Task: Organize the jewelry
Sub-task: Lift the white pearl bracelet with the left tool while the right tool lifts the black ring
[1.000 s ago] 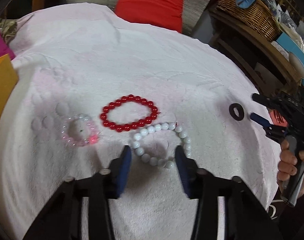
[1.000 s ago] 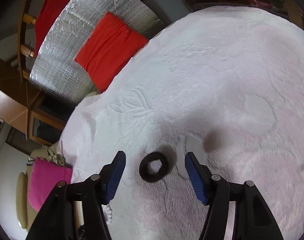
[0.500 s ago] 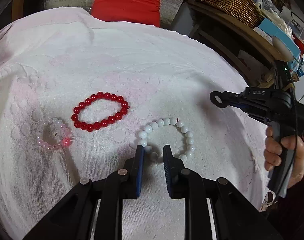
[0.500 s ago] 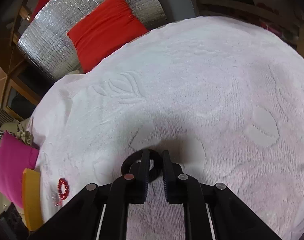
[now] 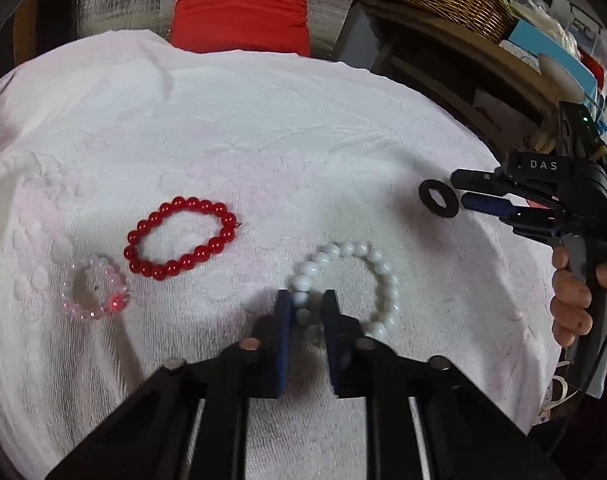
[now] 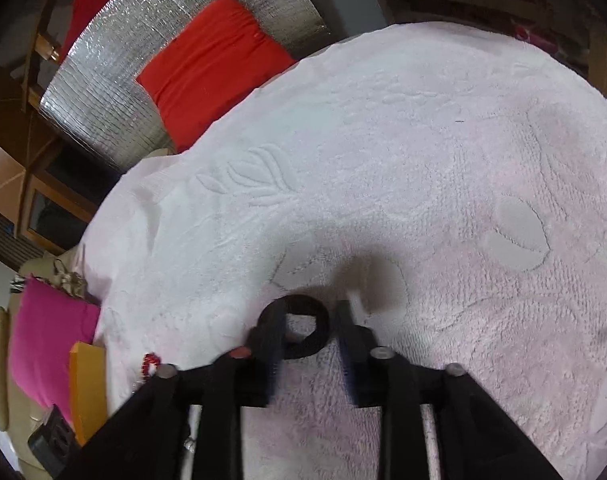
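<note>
Item 1: left tongs (image 5: 305,300), lower centre of the left wrist view, closed on the near arc of the white bead bracelet (image 5: 357,247). The rest of its loop lies slack on the towel-covered counter (image 5: 263,120). Risk: the pads hold only a bead or two. Round, glossy beads may squirt out of so narrow a pinch once I lift, and the hanging loop may swing or stretch on its cord. Item 2: red bead bracelet (image 5: 165,272) and pink bead bracelet (image 5: 103,312), left of centre, apart from each other and from the white one. Risk: a dragged or dropped white loop may slide into the red one and tangle the set, and the towel pile may catch the beads. Item 3: right tongs (image 6: 309,312), jaws just opening and now parted. The black ring (image 6: 299,300) sits at their tips against one finger, clear of the other. I cannot tell whether it is threaded on that finger or only resting there. Risk: nothing clamps the ring. It sits at the right of the left wrist view, near the counter's edge, so a tilt of my wrist may shed it and let it roll off.
</note>
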`<state>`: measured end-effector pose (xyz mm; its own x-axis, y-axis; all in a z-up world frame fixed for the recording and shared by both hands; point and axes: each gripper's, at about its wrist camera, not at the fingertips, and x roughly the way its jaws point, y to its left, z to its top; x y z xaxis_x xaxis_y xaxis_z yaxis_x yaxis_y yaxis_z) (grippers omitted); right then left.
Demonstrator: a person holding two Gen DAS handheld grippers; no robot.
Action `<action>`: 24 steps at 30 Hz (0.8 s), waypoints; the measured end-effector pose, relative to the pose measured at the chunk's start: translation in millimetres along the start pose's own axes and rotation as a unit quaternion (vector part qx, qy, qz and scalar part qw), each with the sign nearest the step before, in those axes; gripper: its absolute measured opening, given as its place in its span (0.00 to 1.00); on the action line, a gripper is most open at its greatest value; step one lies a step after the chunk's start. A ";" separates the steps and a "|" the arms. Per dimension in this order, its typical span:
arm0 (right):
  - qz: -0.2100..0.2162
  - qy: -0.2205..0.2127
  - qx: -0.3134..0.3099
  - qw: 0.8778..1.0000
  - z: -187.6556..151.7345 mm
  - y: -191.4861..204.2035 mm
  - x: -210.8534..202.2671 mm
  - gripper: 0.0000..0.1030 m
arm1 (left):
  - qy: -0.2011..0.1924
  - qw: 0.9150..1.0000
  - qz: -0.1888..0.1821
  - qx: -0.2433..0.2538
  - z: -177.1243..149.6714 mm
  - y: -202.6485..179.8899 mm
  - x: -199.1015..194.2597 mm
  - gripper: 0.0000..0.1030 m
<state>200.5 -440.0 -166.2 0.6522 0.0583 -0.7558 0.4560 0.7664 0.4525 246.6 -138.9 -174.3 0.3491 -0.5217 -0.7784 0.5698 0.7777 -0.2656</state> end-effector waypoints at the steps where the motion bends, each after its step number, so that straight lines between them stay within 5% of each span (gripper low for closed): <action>1: -0.002 -0.001 0.000 1.000 -0.8 0.6 1.7 0.42 | -0.001 1.000 -0.004 -0.003 0.1 -0.1 -0.7 0.09; 5: -0.019 0.004 -0.016 1.000 -3.5 4.5 11.0 0.39 | -0.006 1.000 -0.010 -0.002 -0.1 -0.4 -6.1 0.09; 10: -0.048 -0.011 -0.051 0.997 -6.8 14.4 11.2 0.09 | -0.027 0.999 -0.017 0.013 -3.2 -2.4 -29.5 0.09; 19: 0.048 -0.038 -0.048 0.997 -15.8 33.5 -22.5 0.09 | -0.067 0.997 -0.019 0.039 -11.9 -3.2 -71.4 0.09; 24: 0.041 -0.015 -0.061 0.997 -25.3 45.7 -14.0 0.09 | -0.039 0.998 -0.004 0.053 -21.9 -6.0 -56.6 0.09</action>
<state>197.0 -389.7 -146.9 0.7025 0.1055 -0.7038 0.3253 0.8320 0.4494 207.2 -106.3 -141.0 0.3980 -0.5571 -0.7288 0.6475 0.7334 -0.2070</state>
